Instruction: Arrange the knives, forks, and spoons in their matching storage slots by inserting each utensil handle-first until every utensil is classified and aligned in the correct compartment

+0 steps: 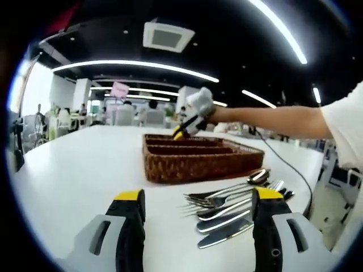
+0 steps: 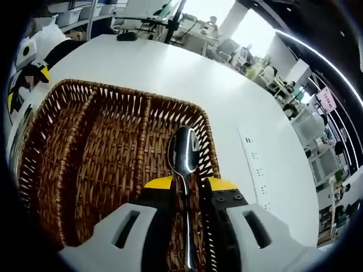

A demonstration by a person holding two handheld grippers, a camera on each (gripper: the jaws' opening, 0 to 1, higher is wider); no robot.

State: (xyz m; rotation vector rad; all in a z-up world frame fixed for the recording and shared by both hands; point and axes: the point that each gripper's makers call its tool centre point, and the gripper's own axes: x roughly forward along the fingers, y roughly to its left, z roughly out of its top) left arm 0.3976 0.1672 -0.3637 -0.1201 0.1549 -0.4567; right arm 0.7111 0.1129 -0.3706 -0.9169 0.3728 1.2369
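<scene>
A brown wicker tray point(image 1: 198, 157) with three long compartments stands on the white table point(image 1: 74, 175). Just in front of it, to the right, lies a pile of forks, spoons and knives point(image 1: 232, 207). My left gripper point(image 1: 198, 198) is open low over the table, with the pile beside its right jaw. The right gripper point(image 1: 186, 128), in a gloved hand, hovers at the tray's far side. In the right gripper view my right gripper point(image 2: 184, 184) is shut on a spoon point(image 2: 183, 150), bowl pointing away, above the right-hand compartment of the tray point(image 2: 85, 170). All three compartments look bare.
A person's bare arm point(image 1: 272, 120) reaches in from the right, and a dark cable point(image 1: 289, 164) trails off the table edge. A white socket panel point(image 2: 256, 167) sits flush in the table beyond the tray. Desks and chairs stand farther back.
</scene>
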